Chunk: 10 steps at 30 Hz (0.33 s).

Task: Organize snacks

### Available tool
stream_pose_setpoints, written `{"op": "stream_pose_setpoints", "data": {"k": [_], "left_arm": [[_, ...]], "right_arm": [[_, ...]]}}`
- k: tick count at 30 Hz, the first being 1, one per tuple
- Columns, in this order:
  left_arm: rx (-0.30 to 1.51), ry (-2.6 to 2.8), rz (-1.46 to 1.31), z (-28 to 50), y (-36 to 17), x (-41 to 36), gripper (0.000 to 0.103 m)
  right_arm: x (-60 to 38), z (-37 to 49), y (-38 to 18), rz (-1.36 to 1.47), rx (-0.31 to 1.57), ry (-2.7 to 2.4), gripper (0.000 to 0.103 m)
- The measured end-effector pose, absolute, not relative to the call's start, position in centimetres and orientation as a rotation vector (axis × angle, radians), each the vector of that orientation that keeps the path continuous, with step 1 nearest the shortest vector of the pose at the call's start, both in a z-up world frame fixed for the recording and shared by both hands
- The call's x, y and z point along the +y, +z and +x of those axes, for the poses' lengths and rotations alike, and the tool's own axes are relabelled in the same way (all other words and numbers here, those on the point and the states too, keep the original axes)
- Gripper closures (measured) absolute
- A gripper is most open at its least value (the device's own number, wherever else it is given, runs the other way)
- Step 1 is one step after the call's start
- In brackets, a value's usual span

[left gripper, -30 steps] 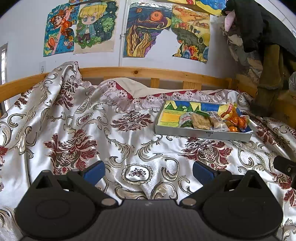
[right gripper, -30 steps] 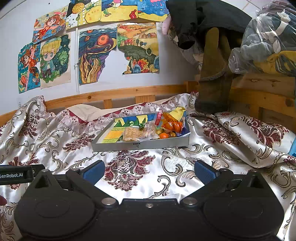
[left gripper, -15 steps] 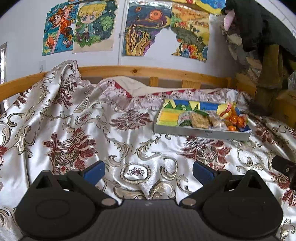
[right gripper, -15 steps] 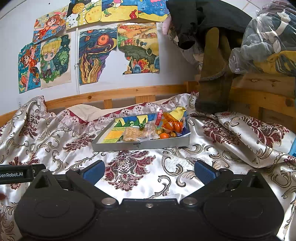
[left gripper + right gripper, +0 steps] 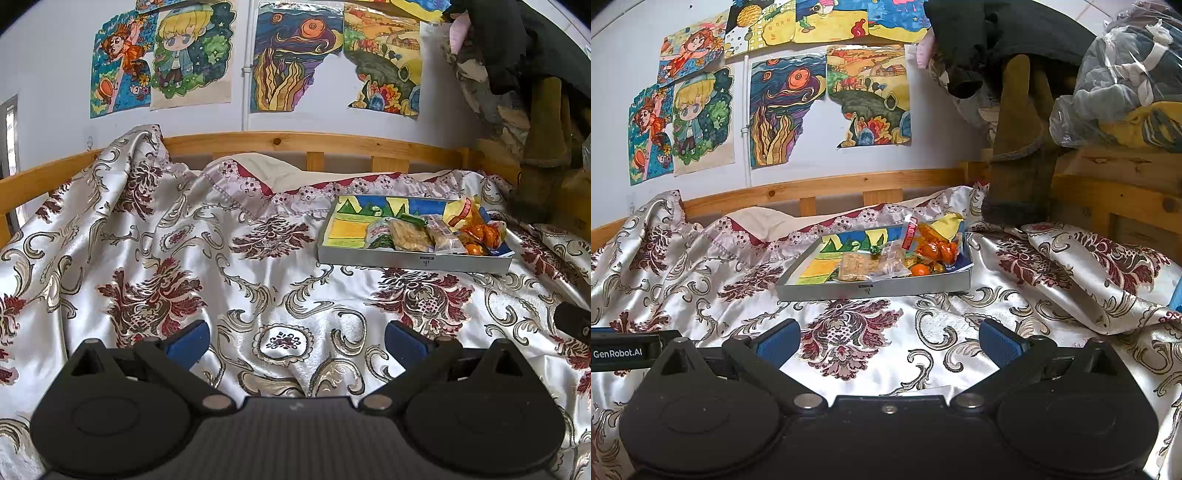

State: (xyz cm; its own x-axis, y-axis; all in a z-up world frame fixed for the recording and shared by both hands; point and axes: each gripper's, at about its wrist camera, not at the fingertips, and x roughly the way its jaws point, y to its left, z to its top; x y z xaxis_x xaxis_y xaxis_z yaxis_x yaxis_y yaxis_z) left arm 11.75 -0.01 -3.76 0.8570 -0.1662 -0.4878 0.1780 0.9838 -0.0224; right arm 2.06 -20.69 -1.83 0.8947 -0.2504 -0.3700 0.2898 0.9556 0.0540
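Both pairs of jaws stand wide and hold nothing: my left gripper [image 5: 295, 338] and right gripper [image 5: 888, 338] hang over the bedspread [image 5: 155, 266]. Since a second ago little has changed; the left view has drifted slightly, so the tray [image 5: 413, 260] now sits a touch higher and further right in it, while the right view is as before. That grey tray rests on the bed, well ahead, with the snacks [image 5: 886, 264] heaped toward its right end.

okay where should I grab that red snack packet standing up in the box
Pinch the red packet by its free top edge, coming from above with the right tongs. It stands above the other snacks, so that edge looks clear, while its base is buried among wrappers.
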Motion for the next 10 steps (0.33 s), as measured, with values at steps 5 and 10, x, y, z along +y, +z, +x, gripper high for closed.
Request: {"op": "stream_pose_setpoints", "data": {"k": [5, 10], "left_arm": [[0.502, -0.189, 0.039, 11.62, -3.72, -0.19, 0.000], [0.499, -0.193, 0.050, 11.60, -3.69, -0.37, 0.000]], "right_arm": [[-20.61, 2.07, -1.90, 0.108, 0.371, -0.279, 0.001], [-20.31, 2.04, -2.01, 0.108, 0.372, -0.279, 0.001]]}}
